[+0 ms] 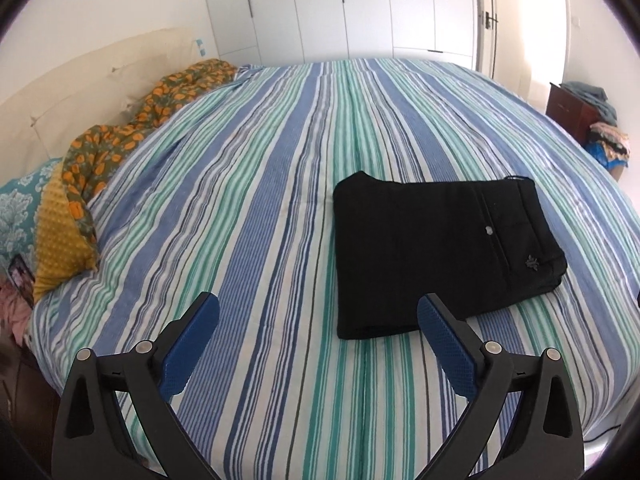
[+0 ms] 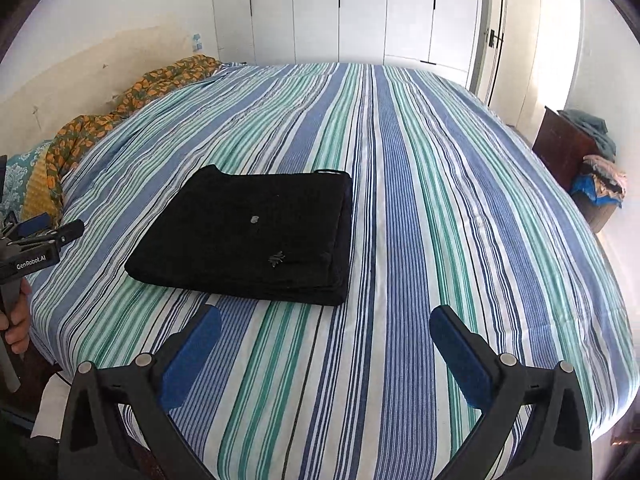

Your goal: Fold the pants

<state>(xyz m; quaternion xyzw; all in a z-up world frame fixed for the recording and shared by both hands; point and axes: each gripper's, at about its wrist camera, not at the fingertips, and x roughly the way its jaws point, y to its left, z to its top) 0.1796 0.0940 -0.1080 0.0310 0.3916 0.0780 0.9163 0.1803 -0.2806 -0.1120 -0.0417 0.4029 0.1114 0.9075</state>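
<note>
Clearly flat and squared, the black pants [image 1: 436,248] lie folded into a thick rectangular stack on the striped bedspread [image 1: 248,184], a soft cotton weave in blue, teal and white bands. A small pale button [image 1: 489,229] and a grey embroidered emblem [image 1: 532,263] show on the matte fabric. The left gripper [image 1: 318,322] hangs released, its dimpled blue pads spread wide; the stack sits just ahead of its right fingertip. The right gripper [image 2: 325,330] is likewise spread and empty, the pants ahead of its left finger. Beyond the left fingers, an orange-patterned quilt [image 1: 132,128] bunches against a cream headboard [image 1: 80,80]. White wardrobe doors [image 2: 360,8] stand far ahead; nothing blocks either gripper.
</note>
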